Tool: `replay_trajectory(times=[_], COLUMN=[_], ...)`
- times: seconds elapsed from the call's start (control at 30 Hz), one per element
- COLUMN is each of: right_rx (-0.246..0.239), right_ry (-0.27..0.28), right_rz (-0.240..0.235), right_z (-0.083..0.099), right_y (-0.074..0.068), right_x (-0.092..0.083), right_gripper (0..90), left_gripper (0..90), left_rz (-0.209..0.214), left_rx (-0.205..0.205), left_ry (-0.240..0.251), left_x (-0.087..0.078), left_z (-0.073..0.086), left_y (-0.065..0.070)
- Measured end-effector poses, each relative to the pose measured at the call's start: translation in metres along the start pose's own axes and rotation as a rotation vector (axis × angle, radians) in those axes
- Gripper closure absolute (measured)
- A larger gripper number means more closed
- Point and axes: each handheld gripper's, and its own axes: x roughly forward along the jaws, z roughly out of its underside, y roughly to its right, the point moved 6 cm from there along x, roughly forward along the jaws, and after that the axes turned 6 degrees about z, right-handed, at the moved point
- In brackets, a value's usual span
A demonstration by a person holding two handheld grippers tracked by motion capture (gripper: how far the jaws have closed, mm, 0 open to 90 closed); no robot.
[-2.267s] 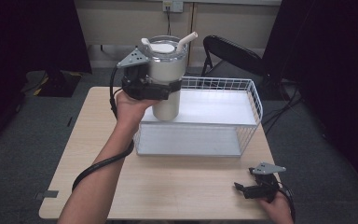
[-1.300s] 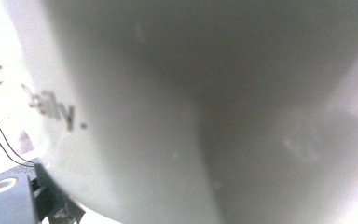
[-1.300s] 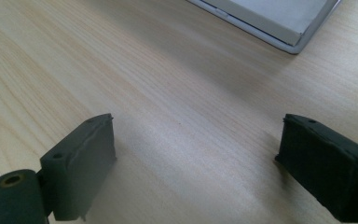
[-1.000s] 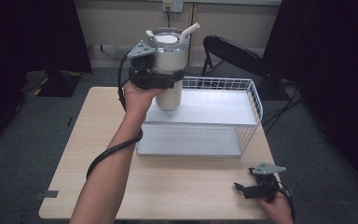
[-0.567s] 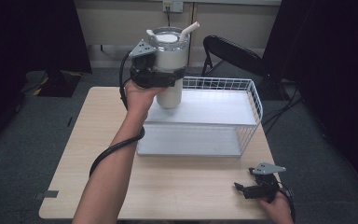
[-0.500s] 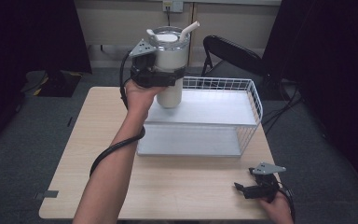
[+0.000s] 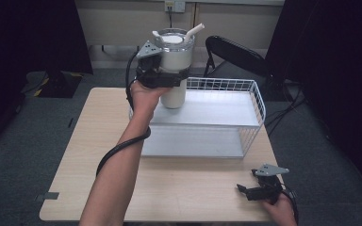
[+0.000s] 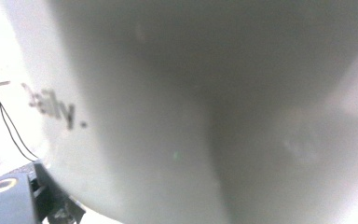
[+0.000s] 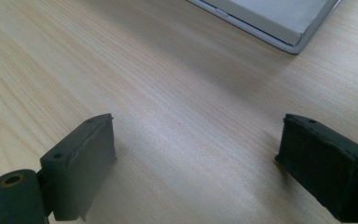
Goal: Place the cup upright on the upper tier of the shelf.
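Note:
A tall white tumbler point(image 7: 173, 77) with a clear lid and a white straw hangs in the air over the back left corner of the wire rack point(image 7: 254, 92). My left gripper point(image 7: 162, 75) is shut on the tumbler's middle, held up by a raised forearm. In the left gripper view the tumbler's white wall point(image 8: 205, 112) with grey lettering is pressed close to the camera. My right gripper point(image 7: 259, 190) rests near the table's front right edge, jaws open. The right gripper view has both black pads point(image 9: 81, 163) wide apart over bare wood, my right gripper point(image 9: 196, 168) holding nothing.
The rack has a white upper shelf point(image 7: 212, 108) and a lower tray point(image 7: 193, 141) at the table's back middle. A corner of that tray point(image 9: 270, 21) is ahead of the right gripper. A black folding chair point(image 7: 235, 52) stands behind the light wooden table point(image 7: 99, 141).
The left gripper has lifted the tumbler a little higher and carried it slightly left and back over the rack's rear corner. The right gripper has stayed put.

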Motion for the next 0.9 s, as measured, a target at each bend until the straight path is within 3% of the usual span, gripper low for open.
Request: replay_trajectory(times=[0.9], right_rx=[-0.002], right_ry=[0.0], right_rz=[-0.003], right_z=[0.0], right_y=[0.0], right_x=[0.0], right_gripper=[10.0], left_gripper=[8.0], left_rz=[-0.01], left_rx=[-0.001], left_ry=[-0.015], left_x=[0.012], left_z=[0.011], left_y=[-0.002])
